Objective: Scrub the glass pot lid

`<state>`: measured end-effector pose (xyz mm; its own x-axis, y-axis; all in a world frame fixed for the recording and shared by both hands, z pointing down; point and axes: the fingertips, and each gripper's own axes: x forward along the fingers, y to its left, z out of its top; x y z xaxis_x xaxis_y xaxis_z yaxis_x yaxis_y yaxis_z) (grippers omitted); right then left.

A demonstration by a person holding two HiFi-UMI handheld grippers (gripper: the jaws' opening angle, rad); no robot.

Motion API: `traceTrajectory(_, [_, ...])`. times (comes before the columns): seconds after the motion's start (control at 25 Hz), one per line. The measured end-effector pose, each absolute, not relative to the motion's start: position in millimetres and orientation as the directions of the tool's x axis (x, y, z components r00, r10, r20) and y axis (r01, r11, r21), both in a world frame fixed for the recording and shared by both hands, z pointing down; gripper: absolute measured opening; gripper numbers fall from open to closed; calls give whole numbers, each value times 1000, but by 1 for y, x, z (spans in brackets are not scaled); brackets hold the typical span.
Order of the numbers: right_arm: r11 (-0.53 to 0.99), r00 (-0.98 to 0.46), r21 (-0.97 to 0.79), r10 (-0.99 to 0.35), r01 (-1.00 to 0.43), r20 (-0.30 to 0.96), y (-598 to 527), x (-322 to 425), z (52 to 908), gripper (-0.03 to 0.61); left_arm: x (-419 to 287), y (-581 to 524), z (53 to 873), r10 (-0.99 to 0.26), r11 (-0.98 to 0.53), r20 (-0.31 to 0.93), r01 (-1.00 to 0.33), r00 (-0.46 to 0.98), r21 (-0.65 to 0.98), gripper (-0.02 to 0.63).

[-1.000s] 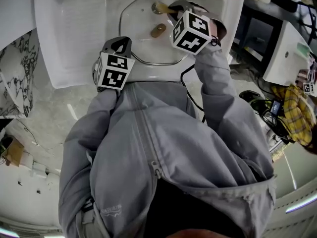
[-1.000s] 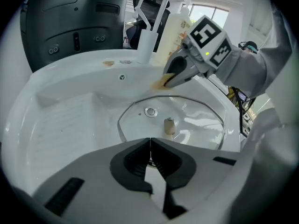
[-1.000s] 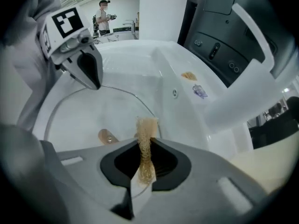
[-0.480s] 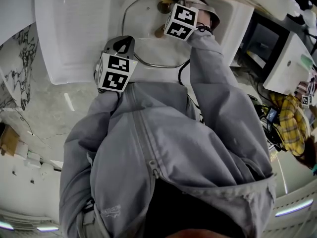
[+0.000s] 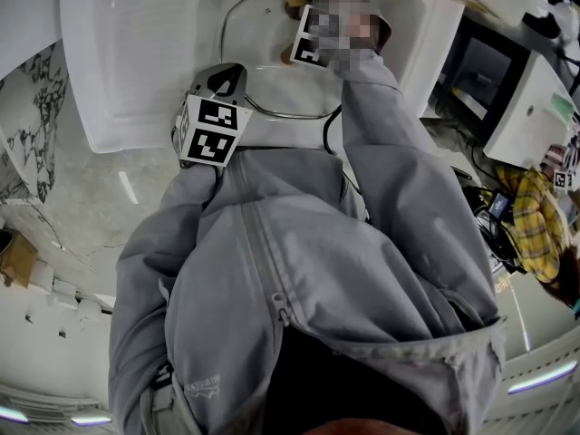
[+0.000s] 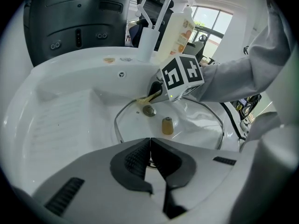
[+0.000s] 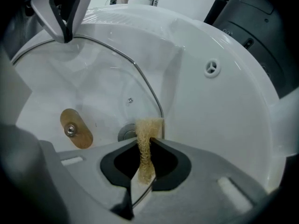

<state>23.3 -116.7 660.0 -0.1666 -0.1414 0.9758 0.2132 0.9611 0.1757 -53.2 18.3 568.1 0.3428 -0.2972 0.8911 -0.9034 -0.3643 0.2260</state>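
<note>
A glass pot lid (image 5: 272, 71) with a metal rim and a wooden knob (image 7: 75, 129) lies in the white sink (image 5: 136, 53). My left gripper (image 6: 149, 146) is shut on the lid's near rim; in the right gripper view it (image 7: 64, 22) pinches the rim at the top left. My right gripper (image 7: 145, 146) is shut on a tan loofah scrubber (image 7: 145, 139), held upright. The scrubber's end rests at the lid's far rim, next to the drain (image 7: 125, 134). In the left gripper view the right gripper's marker cube (image 6: 182, 77) hangs over the lid (image 6: 191, 120).
An overflow hole (image 7: 211, 67) sits in the sink's wall. A soap bottle (image 6: 177, 29) and a white holder (image 6: 147, 43) stand on the back ledge. A ribbed drain slope (image 6: 60, 120) fills the sink's left. A black cable (image 6: 231, 113) runs by the right sleeve.
My right gripper has gone down into the sink with the scrubber, toward the lid's far rim by the drain. The left gripper has kept its hold and place.
</note>
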Motion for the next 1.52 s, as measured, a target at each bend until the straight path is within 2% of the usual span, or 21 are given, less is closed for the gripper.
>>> traceTrajectory(0.4, [947,-150,119,-77,298,986,-66,25,646,38,-47,21,568,-302,-399,890,-893,340,206,8])
traceTrajectory(0.96, [955,-136,54,-14,293,991,-4,41,613,38,-45,23,564,-323,-432,883,-883,340,182,8])
traceTrajectory(1.52, [941,-144,-189,236,280,961,46,59,570,38,-26,21,563,-297,-491,888,-854,350,172,8])
